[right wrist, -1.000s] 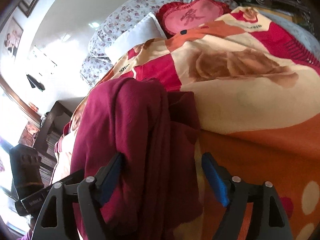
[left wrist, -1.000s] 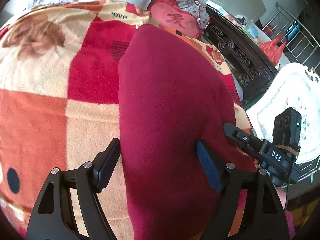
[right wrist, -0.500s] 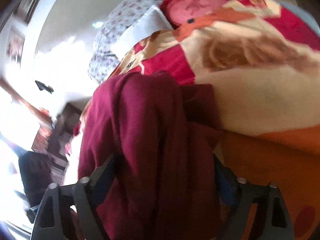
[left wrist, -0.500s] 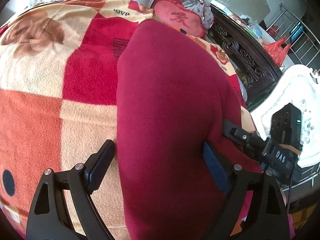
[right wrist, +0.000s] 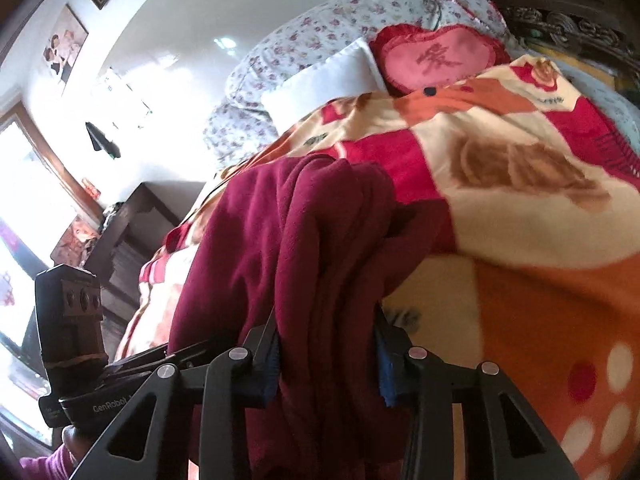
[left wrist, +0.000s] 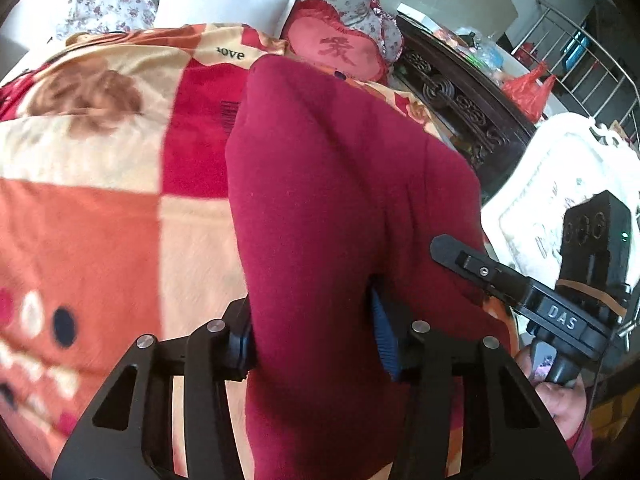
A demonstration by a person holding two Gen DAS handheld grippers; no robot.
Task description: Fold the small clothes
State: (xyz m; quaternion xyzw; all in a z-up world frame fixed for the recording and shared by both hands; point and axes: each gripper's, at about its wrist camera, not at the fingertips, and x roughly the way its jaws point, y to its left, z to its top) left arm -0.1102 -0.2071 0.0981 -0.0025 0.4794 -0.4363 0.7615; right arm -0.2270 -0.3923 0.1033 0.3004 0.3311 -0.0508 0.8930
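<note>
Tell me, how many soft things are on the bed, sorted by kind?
Dark red garment: 1
Patterned blanket: 1
Pillows, white and floral: 2
Heart-shaped cushion: 1
Total: 5

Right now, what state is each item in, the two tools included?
Left tool: shut on the maroon garment.
Right tool: shut on the same garment's bunched edge.
Maroon garment: held at both ends, lying over the blanket, bunched into folds at the right tool's end.
Patterned blanket: spread flat over the bed.
Heart cushion: propped against the floral pillows.
</note>
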